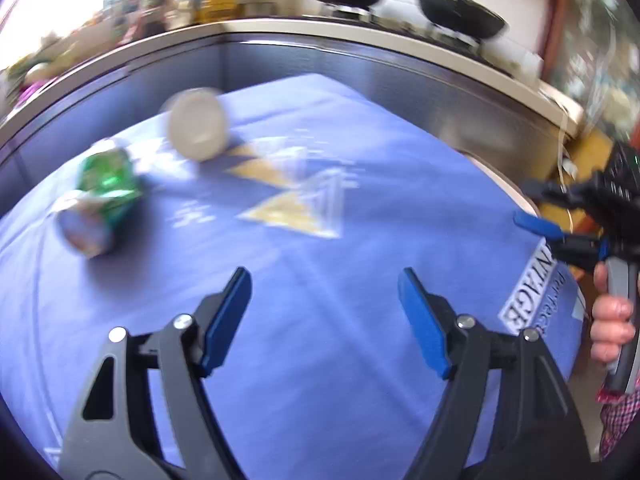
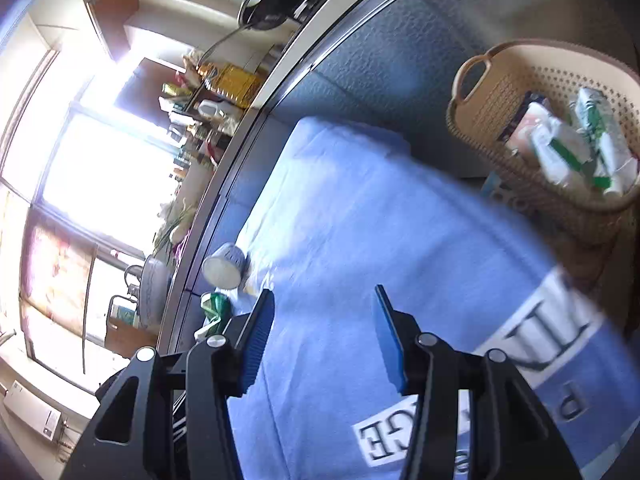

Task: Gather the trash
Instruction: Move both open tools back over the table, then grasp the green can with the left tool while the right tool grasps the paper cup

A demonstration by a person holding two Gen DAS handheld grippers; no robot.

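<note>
A crushed green can (image 1: 105,200) lies on its side at the left of the blue cloth (image 1: 320,320). A pale paper cup (image 1: 198,124) lies tipped over behind it. Clear plastic wrappers with yellow triangles (image 1: 296,196) are spread at the cloth's middle. My left gripper (image 1: 324,300) hovers open above the cloth, nothing between its fingers. My right gripper (image 1: 536,204) shows at the right edge, held by a hand (image 1: 612,328). In the right wrist view my right gripper (image 2: 324,316) is open and empty over the cloth; the cup (image 2: 224,266) and can (image 2: 216,306) lie beyond its left finger.
A beige woven basket (image 2: 500,100) holding several wrappers and cartons stands past the cloth's right side. A grey cabinet front (image 1: 400,76) and pale counter edge run behind the cloth. Two black woks (image 1: 460,12) sit on the stove. Bottles crowd the counter by a bright window (image 2: 100,160).
</note>
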